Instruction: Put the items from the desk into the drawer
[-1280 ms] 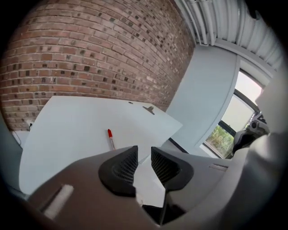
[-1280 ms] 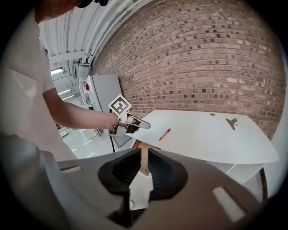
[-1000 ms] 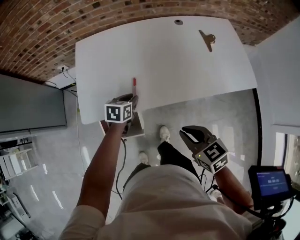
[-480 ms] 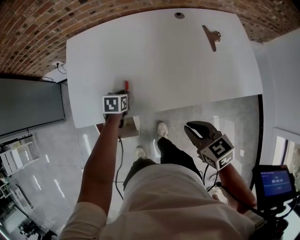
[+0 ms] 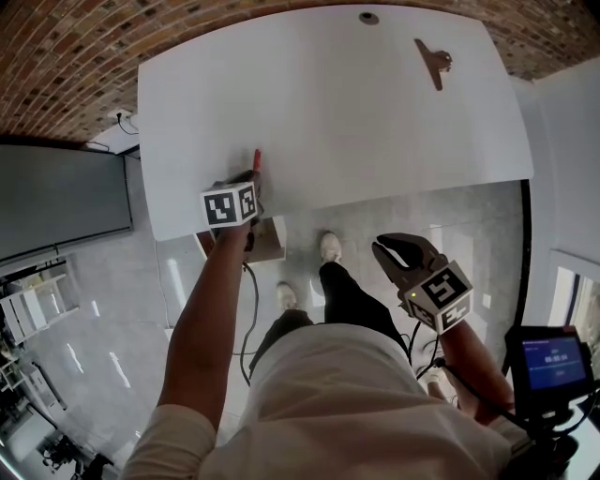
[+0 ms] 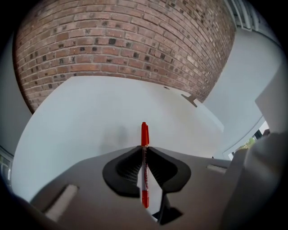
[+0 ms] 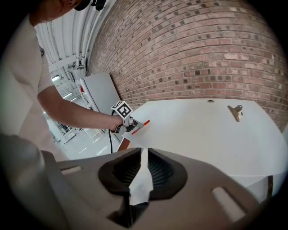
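A red pen (image 5: 256,159) sticks out over the white desk (image 5: 356,122) near its front left edge, and my left gripper (image 5: 251,178) is shut on it. In the left gripper view the pen (image 6: 144,134) runs straight between the pads of that gripper (image 6: 144,150), red cap pointing forward. A bronze binder clip (image 5: 435,62) lies at the desk's far right. My right gripper (image 5: 394,251) hangs over the floor in front of the desk, shut with nothing held. From the right gripper view (image 7: 143,155) I see the left gripper (image 7: 130,124) and the clip (image 7: 235,110).
A brown boxy unit (image 5: 267,242) sits under the desk's front edge by the left gripper. A cable hole (image 5: 368,17) is at the desk's back edge. A brick wall runs behind, a dark panel (image 5: 56,202) stands left, and a small blue screen (image 5: 551,361) is lower right.
My left gripper and the pen have shifted a little left along the desk's front edge. The right gripper has stayed over the floor.
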Demonstrator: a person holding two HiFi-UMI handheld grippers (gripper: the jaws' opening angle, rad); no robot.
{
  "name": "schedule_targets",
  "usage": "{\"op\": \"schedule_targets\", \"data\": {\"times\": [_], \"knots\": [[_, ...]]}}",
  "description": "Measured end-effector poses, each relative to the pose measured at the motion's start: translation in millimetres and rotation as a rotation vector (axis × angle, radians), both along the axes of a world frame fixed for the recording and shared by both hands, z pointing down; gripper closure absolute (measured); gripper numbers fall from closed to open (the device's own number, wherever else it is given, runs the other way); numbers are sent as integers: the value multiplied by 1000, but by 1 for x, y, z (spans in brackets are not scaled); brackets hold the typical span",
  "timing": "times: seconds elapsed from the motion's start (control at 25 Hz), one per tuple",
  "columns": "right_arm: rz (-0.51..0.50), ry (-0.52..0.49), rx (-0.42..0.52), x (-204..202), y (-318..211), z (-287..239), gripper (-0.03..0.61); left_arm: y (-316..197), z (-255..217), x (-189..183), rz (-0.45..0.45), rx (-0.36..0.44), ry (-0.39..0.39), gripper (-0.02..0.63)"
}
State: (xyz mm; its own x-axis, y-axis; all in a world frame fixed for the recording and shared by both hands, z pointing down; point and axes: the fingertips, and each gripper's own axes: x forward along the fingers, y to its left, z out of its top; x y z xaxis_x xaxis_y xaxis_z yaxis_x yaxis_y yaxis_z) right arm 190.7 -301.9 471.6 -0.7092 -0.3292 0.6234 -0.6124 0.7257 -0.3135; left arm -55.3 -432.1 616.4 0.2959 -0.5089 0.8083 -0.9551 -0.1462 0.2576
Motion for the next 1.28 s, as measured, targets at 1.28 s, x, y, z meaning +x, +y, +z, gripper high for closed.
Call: {"op": "schedule_targets", "data": {"times": [1.28], "knots": [[-52,216,-64,-87,185,36,534,178,156,-121,-84,26,96,564]]}}
